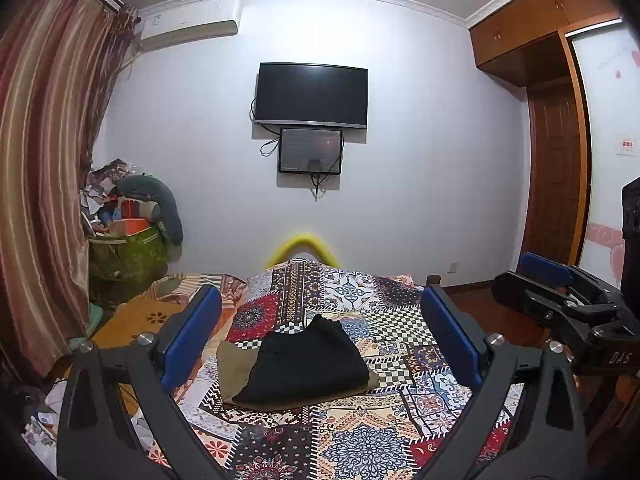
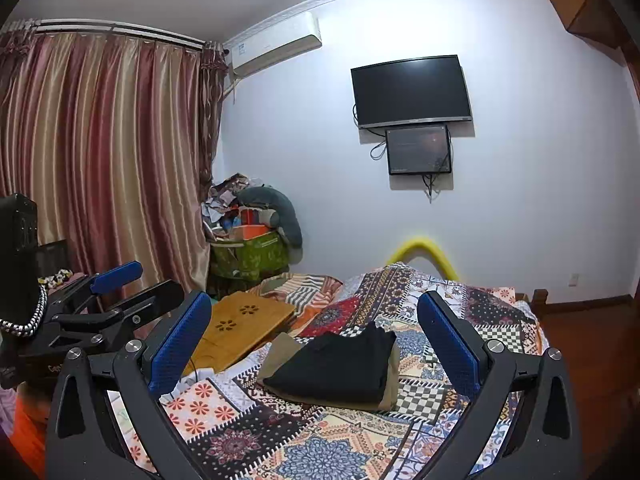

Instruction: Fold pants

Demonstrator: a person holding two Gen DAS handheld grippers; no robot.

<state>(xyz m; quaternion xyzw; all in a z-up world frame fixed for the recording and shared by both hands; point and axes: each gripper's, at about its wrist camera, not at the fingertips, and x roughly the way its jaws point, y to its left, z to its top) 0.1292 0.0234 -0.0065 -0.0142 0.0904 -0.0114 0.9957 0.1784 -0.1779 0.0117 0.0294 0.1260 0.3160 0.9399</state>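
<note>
the black pants [image 1: 306,364] lie folded on an olive garment [image 1: 236,364] on the bed [image 1: 360,432], straight ahead of and below my left gripper [image 1: 320,336]; my right gripper [image 2: 314,338] sits beside it. both are spread and empty, hovering apart from the stack, and nothing blocks the way.
</note>
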